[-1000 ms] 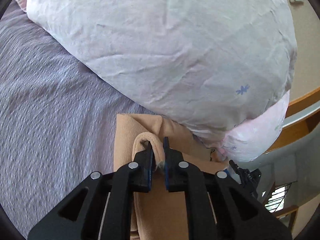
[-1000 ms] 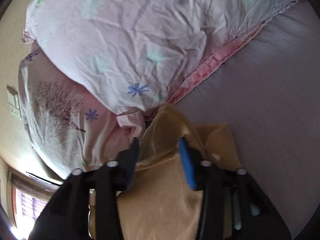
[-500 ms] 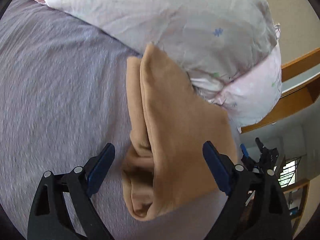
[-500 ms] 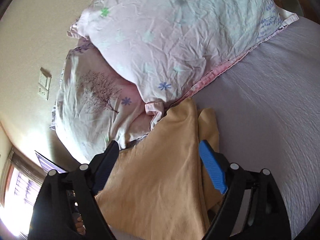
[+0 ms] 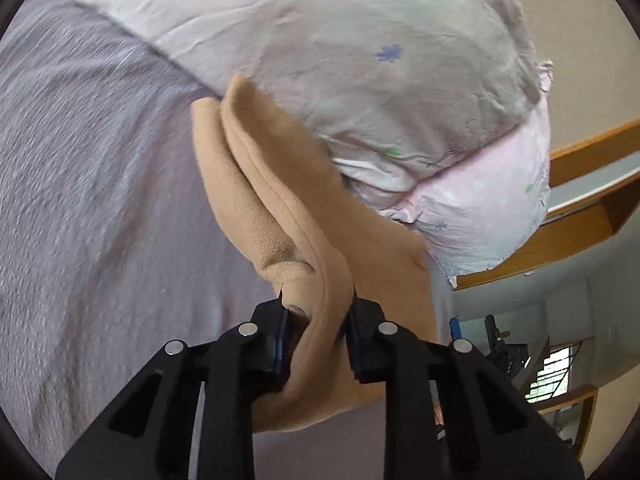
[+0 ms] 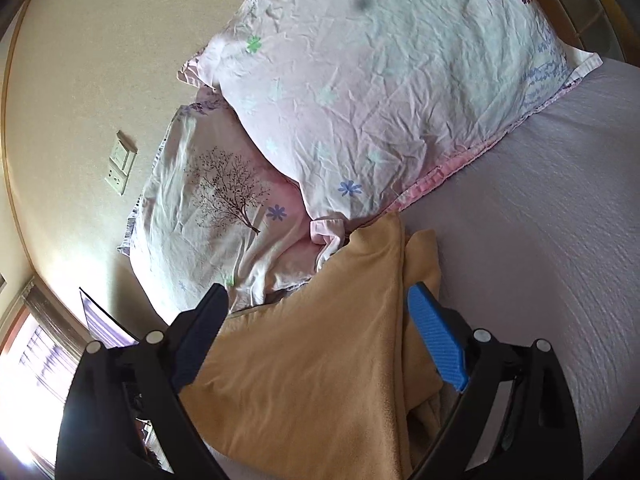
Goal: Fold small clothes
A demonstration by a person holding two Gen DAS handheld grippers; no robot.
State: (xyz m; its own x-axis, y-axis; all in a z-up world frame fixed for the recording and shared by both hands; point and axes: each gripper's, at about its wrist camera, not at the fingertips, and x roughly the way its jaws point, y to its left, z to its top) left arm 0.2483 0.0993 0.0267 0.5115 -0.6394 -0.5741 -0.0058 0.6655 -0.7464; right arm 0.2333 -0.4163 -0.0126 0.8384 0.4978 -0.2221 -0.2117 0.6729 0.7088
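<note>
A tan fleece garment (image 5: pixel 280 216) lies folded lengthwise on the grey-lilac bedsheet (image 5: pixel 88 184), its far end against the pillows. My left gripper (image 5: pixel 318 308) is shut on the thick near fold of the garment. In the right wrist view the same garment (image 6: pixel 320 360) lies under my right gripper (image 6: pixel 316 300), which is open and empty above it, with blue pads (image 6: pixel 438 344) spread wide.
Two pale floral pillows (image 6: pixel 380 92) are stacked at the head of the bed, against the beige wall (image 6: pixel 80 80). A wooden bed frame (image 5: pixel 580 216) shows at the right. A wall switch and socket (image 6: pixel 120 168) sit beside the pillows.
My left gripper, open half a second ago, has closed on the near fold of the garment. My right gripper has stayed open and drawn back a little from the pillows.
</note>
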